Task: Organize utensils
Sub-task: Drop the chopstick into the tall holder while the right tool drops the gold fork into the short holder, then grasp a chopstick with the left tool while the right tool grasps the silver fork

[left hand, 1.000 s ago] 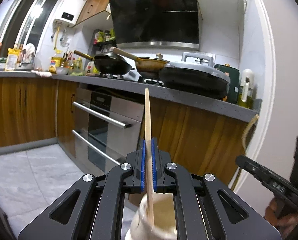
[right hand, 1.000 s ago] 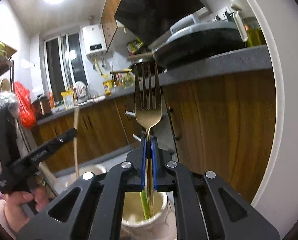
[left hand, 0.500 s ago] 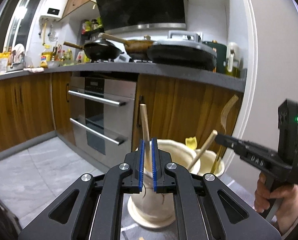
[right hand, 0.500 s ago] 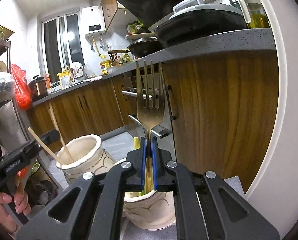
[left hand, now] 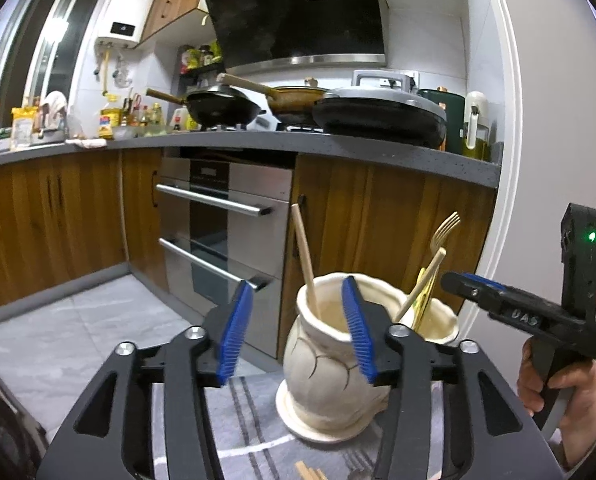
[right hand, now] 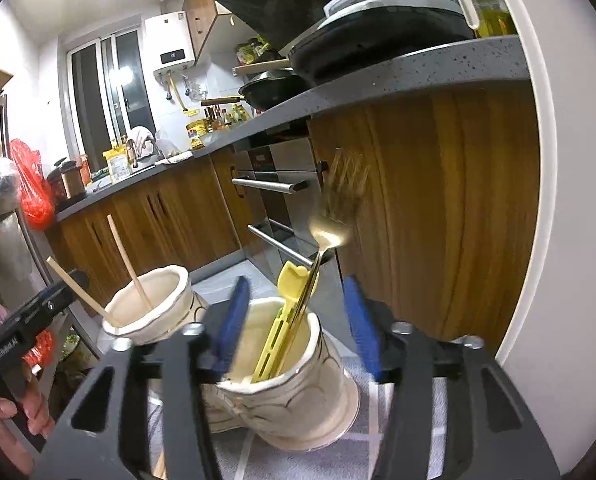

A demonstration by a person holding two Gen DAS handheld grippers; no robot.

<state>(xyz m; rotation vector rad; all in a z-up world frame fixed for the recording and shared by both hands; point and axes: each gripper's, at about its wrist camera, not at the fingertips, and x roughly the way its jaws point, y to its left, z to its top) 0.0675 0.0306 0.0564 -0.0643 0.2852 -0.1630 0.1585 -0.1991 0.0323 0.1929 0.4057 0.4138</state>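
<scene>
Two ceramic jars side by side: left jar [left hand: 334, 344] holds chopsticks [left hand: 305, 258], right jar [right hand: 298, 376] holds gold fork [right hand: 330, 236] plus yellow utensil [right hand: 284, 320]. Left gripper [left hand: 296, 328] and right gripper [right hand: 296, 320] both spread wide, empty. Fork looks stiff, slick metal; pinch mid-handle. Jars likely fragile.

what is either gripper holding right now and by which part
Nothing. The left gripper and right gripper are both open; the chopstick and gold fork stand loose in their ceramic jars.
</scene>
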